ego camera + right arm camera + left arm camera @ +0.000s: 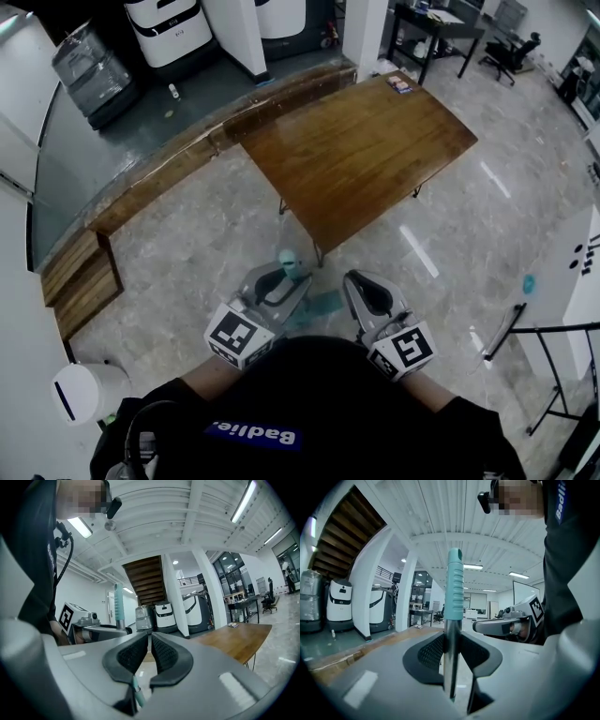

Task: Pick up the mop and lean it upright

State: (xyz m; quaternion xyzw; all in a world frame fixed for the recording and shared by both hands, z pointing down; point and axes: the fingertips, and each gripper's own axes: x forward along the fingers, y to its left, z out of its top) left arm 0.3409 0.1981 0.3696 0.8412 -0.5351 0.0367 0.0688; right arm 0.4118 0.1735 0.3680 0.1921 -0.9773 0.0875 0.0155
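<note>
Mop (453, 588): upright in the left gripper's hold, bare metal pole between the pads and ribbed teal grip standing above them; just off the near edge of the wooden table (366, 150).
Left gripper (279, 278): pinching the pole from both sides, held about level, close to the table's near leg.
Right gripper (150, 649): pressed almost together, only a thin slit between the pads, nothing in it; on the table's near side, beside the left gripper and apart from the mop.
Teal patch (321, 305): on the floor between the two grippers, just short of the table; unclear whether part of the mop.
Small flat item (400, 83): on the table's far corner.
</note>
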